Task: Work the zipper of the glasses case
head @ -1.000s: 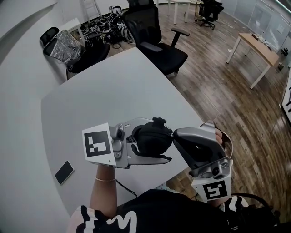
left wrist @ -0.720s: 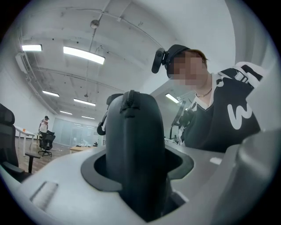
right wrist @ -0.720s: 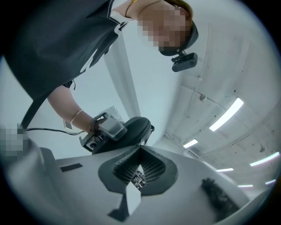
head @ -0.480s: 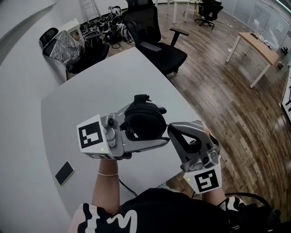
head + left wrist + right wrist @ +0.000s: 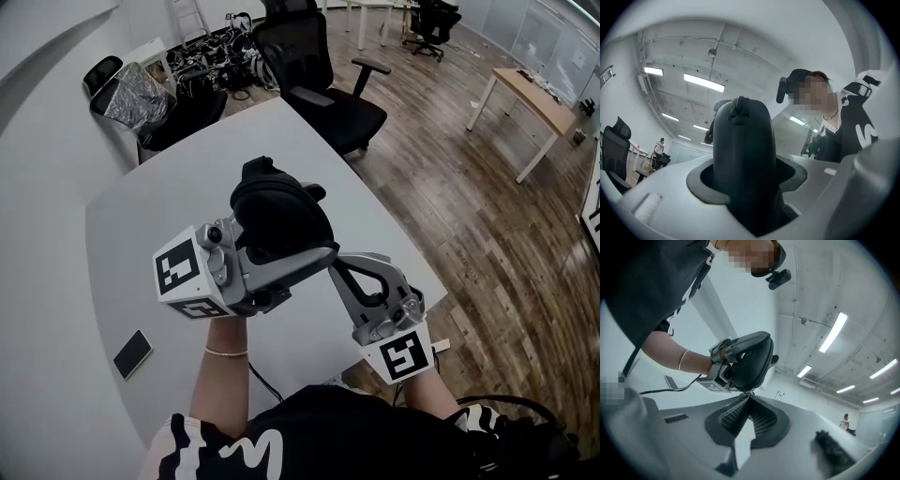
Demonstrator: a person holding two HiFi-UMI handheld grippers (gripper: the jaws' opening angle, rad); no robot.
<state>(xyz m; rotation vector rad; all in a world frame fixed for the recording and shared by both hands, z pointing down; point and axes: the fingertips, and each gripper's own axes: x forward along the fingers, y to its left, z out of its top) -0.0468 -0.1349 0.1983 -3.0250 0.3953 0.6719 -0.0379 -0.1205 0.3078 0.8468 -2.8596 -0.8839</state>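
Observation:
I hold a black glasses case [image 5: 279,217] in the air over the white table [image 5: 159,206]. My left gripper [image 5: 286,253] is shut on it, a jaw on each side. In the left gripper view the case [image 5: 743,154] stands on end between the jaws, with a small tab [image 5: 739,103] at its top end. My right gripper [image 5: 330,261] comes in from the lower right and touches the case's lower edge. In the right gripper view its jaws [image 5: 749,398] meet at their tips on a small zipper pull right under the case [image 5: 751,359].
A dark phone [image 5: 132,354] lies on the table at the near left, and a cable [image 5: 258,380] runs by the near edge. A black office chair [image 5: 319,89] stands beyond the table's far corner. Wooden floor and a wooden desk [image 5: 534,98] are on the right.
Both grippers have moved up and away from me with the case, which has turned more upright. The right gripper has stayed against the case's lower edge throughout.

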